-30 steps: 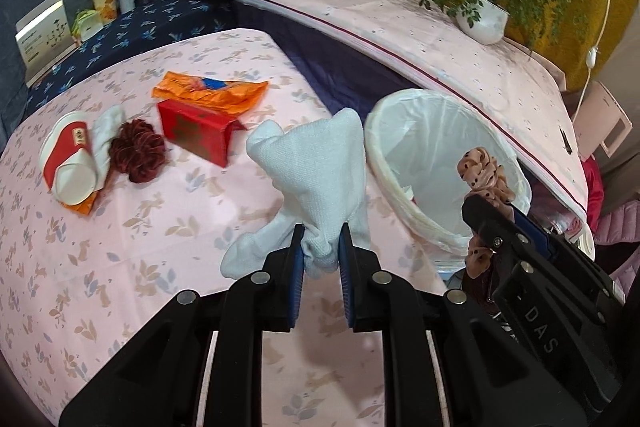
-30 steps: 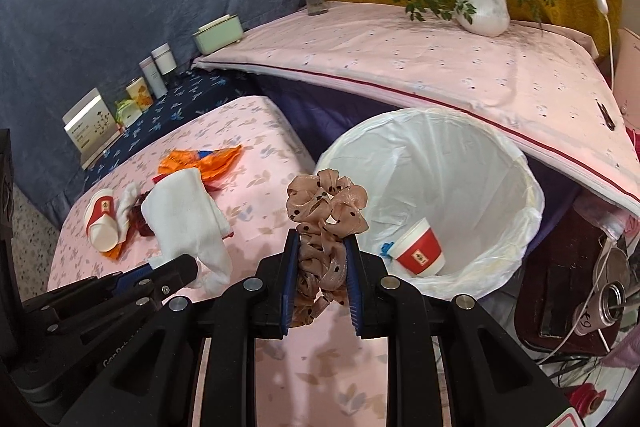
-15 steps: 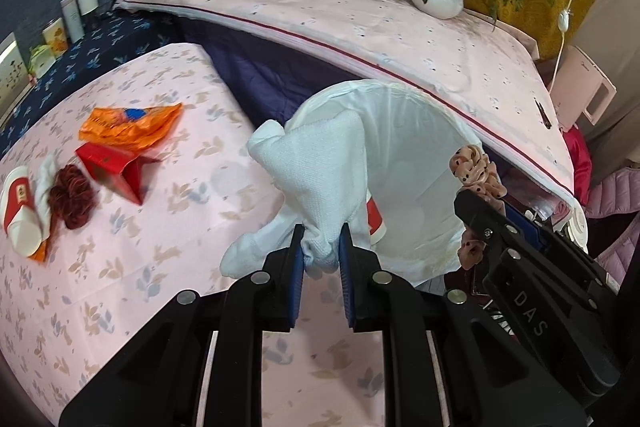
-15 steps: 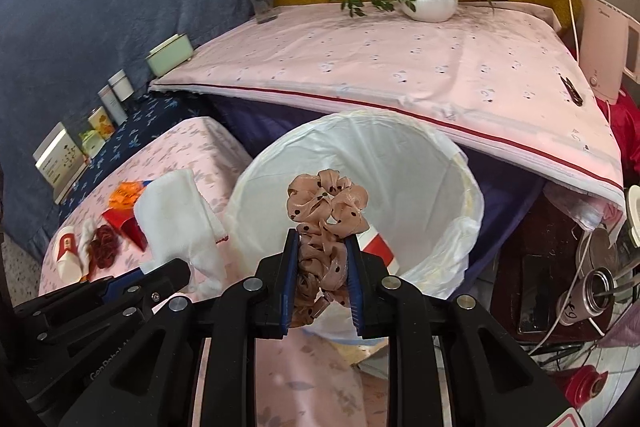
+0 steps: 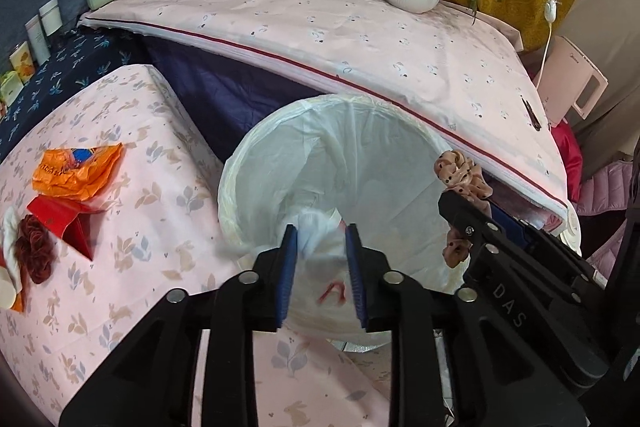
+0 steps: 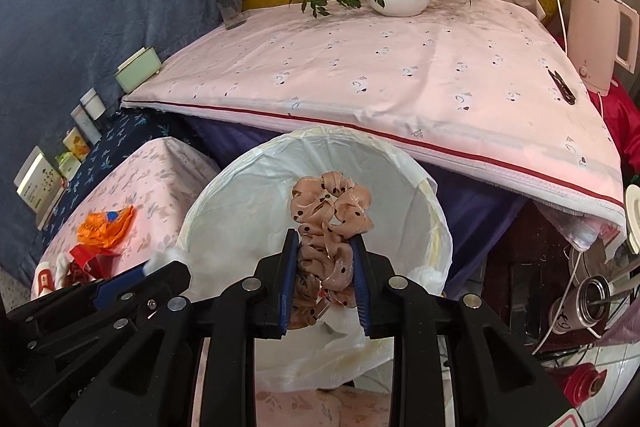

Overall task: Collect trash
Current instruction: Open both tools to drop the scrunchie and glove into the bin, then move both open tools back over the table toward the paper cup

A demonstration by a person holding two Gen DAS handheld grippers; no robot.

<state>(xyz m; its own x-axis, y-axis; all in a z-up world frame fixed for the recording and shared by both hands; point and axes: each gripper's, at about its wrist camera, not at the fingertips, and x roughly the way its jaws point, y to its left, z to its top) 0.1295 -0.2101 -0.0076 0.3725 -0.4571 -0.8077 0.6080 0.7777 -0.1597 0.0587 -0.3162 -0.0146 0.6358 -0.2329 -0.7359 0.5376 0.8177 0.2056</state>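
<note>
Change noted: a second ago both hand-held grippers carried their loads over the flowered bench (image 5: 132,267); both now sit above the bin (image 5: 256,163). Left hand-held gripper (image 5: 321,251): jaws opening, pads spread clear of the white cloth (image 5: 316,227), which is dropping, blurred, into the bin. Right hand-held gripper (image 6: 325,267): jaws opening, the scrunchie (image 6: 330,215) between the pads and over the bin mouth; whether they grip it cannot be told. Judgement: two pieces are as good as binned. Left on the bench: orange wrapper (image 5: 76,169), crinkled plastic; red carton (image 5: 60,223), folded card; dark red scrunchie (image 5: 34,251), frilly. Bin: round, lined with a thin, wrinkled, translucent white bag. Scrunchie: tan, dark-dotted, ruffled satin-like fabric. Cloth: soft, limp weave.
</note>
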